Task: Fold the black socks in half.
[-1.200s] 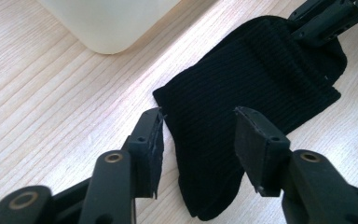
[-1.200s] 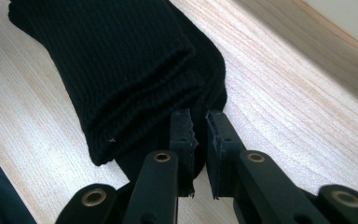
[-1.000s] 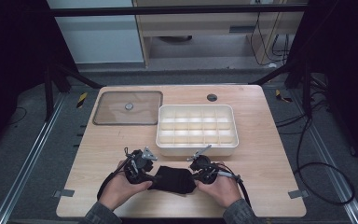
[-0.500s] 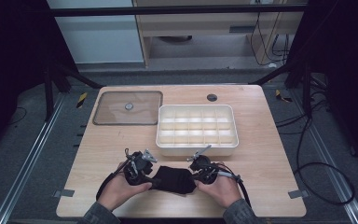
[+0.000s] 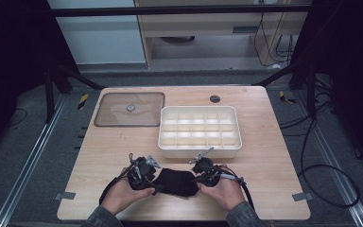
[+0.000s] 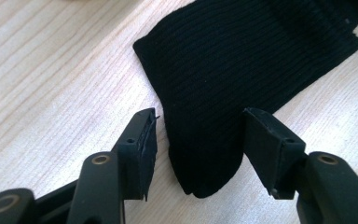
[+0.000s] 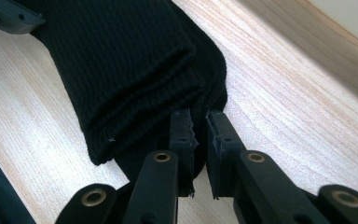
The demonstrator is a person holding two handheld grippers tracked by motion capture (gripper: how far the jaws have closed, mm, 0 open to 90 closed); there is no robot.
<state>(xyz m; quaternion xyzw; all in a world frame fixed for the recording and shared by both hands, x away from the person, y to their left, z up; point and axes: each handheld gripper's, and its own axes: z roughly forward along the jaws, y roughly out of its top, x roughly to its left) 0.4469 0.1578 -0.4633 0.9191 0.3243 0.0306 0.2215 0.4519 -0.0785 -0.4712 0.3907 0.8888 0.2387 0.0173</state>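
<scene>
sock: black folded sock lies on the table near its front edge, between both hands | left gripper: jaws apart, straddling one sock end, pads clear of it | right gripper: jaws nearly together, pinching the sock's other end; pinched fabric mostly hidden behind the jaws | compartment tray: just behind.

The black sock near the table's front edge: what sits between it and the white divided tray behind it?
Nothing: in the high view a narrow strip of bare wooden table separates the black sock from the white divided tray.
</scene>
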